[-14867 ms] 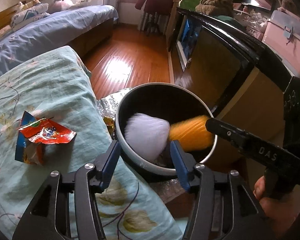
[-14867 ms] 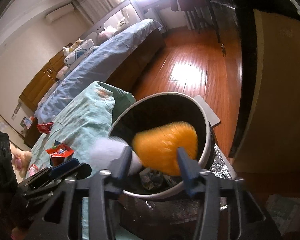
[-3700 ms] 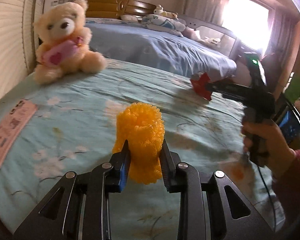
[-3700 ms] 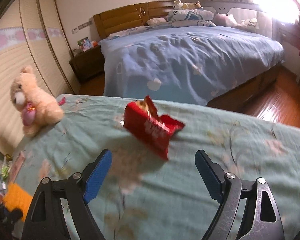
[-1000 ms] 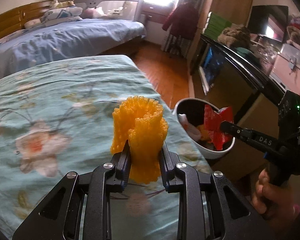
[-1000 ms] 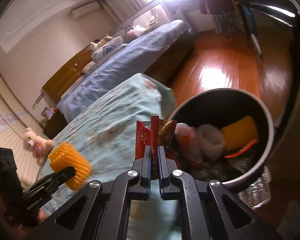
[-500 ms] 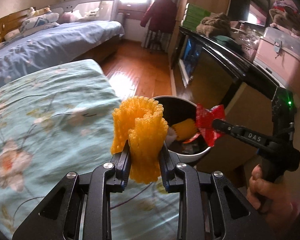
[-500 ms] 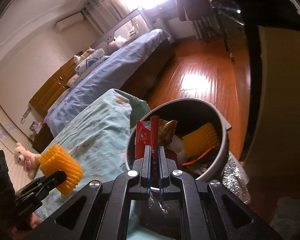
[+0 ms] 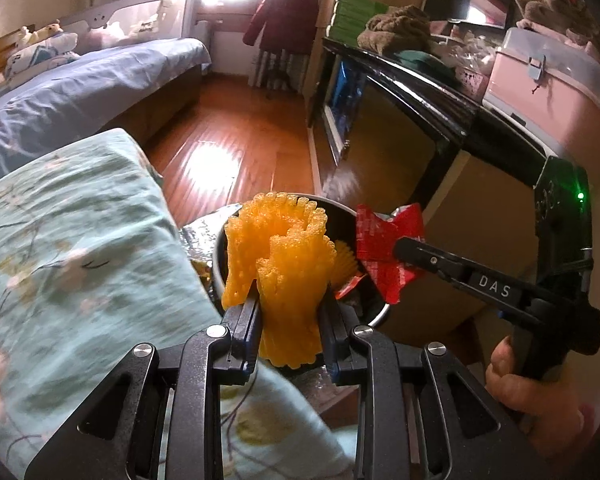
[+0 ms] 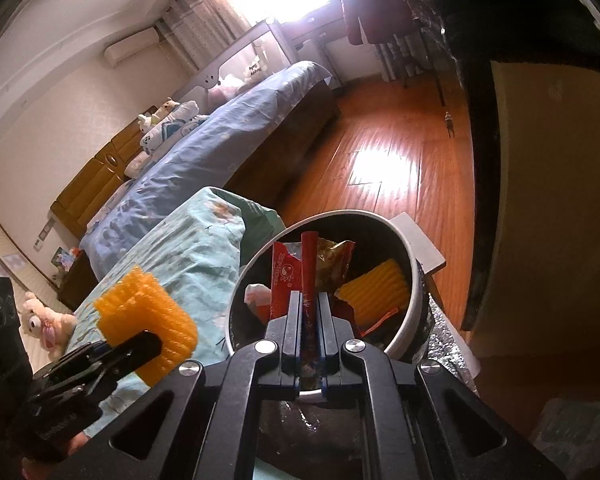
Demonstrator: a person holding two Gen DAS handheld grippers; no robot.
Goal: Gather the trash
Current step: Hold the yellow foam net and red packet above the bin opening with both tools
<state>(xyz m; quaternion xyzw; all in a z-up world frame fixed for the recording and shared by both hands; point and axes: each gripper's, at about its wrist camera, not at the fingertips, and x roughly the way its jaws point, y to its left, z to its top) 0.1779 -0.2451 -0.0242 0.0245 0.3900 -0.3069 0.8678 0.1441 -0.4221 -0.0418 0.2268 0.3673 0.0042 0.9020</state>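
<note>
Over bin (image 10: 414,280) | right hand-held gripper (image 10: 310,344) "DAS" pinches red wrapper (image 10: 286,276), print unreadable

White capitals "DAS" on the finger bar of the right gripper (image 9: 410,258), read in the left wrist view; the bar is clamped on a red snack wrapper (image 9: 384,254), whose print does not resolve there; in the right wrist view the same red snack wrapper (image 10: 286,276) carries white characters and a round white logo running down its face, too small and distorted to read; faint pale lettering on the body of the left gripper (image 10: 140,344) low in that view, blurred, not legible; no other text, numbers or signs legible.
</note>
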